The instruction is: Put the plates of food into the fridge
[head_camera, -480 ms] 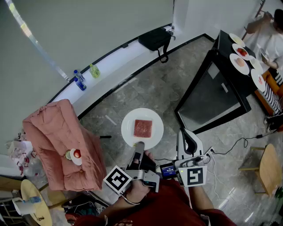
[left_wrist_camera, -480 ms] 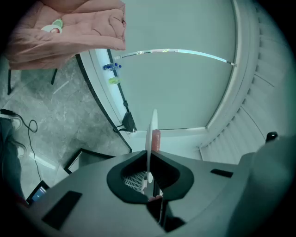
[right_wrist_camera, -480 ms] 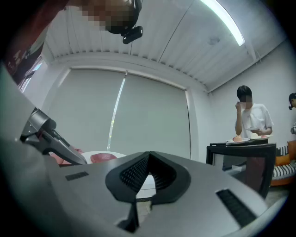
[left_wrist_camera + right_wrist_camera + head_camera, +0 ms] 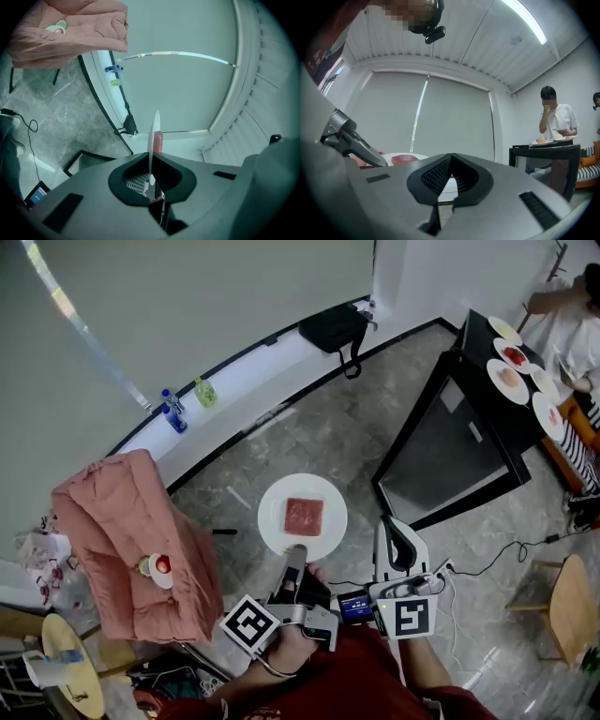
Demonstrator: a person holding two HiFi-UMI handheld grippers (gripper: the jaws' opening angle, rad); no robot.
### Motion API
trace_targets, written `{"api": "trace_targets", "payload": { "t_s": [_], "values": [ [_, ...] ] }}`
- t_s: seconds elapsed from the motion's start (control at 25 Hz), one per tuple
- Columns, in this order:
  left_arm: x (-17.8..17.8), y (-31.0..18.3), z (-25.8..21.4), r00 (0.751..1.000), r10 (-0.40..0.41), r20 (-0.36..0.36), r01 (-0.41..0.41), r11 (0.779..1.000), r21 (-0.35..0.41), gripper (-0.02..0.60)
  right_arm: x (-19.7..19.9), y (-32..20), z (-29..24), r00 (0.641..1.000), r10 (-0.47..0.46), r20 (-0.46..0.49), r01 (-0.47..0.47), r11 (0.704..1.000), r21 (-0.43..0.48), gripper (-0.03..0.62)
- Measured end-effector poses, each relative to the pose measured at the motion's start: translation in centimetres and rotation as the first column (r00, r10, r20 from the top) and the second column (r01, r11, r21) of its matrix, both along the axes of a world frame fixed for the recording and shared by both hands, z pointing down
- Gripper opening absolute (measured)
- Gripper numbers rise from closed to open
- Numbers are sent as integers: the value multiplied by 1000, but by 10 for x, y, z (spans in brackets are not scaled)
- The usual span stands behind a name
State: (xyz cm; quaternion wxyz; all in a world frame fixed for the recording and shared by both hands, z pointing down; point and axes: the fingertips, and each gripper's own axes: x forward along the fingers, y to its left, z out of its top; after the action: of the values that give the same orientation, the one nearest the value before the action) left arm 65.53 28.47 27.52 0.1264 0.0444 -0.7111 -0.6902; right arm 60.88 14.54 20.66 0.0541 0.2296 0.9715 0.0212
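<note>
The left tongs (image 4: 295, 553) pinch the rim of a round, glossy white plate (image 4: 275, 524) bearing a flat square red slab (image 4: 303, 515), above the grey veined stone floor (image 4: 328, 427). The ribbed right tongs (image 4: 451, 158) are closed together, empty.

The white plate (image 4: 277, 521) is gleaming like glazed ceramic, the grey marbled floor (image 4: 347, 437) is shining smooth and polished, the black fridge (image 4: 450, 456) is reflecting glossily, the pink cloth (image 4: 112, 512) at left is lying soft and quilted, and the left gripper (image 4: 294, 557) is showing matt grey plastic.
</note>
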Motion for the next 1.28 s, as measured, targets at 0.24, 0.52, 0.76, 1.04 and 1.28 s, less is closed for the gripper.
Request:
{"api": "trace_targets", "payload": {
  "t_s": [0.24, 0.52, 0.76, 1.04, 1.28],
  "values": [
    [4, -8, 1, 1000, -29, -6, 29, 1000, -5, 17, 3, -9, -1, 999, -39, 12, 39, 999, -6, 11],
    [10, -17, 4, 998, -66, -8, 66, 998, -14, 17, 1, -31, 3, 999, -42, 13, 42, 999, -6, 11],
    [9, -23, 6, 997, -73, -12, 72, 997, -10, 17, 0, -42, 9, 1000, -29, -13, 28, 1000, -1, 11],
    [-9, -24, 11, 998, -58, -14, 58, 998, -6, 17, -14, -43, 13, 1000, -20, -15, 21, 1000, 6, 11],
    [-35, -13, 10, 999, -50, -10, 50, 999, 7, 17, -35, -34, 13, 1000, -14, -18, 14, 1000, 24, 11]
  ]
}}
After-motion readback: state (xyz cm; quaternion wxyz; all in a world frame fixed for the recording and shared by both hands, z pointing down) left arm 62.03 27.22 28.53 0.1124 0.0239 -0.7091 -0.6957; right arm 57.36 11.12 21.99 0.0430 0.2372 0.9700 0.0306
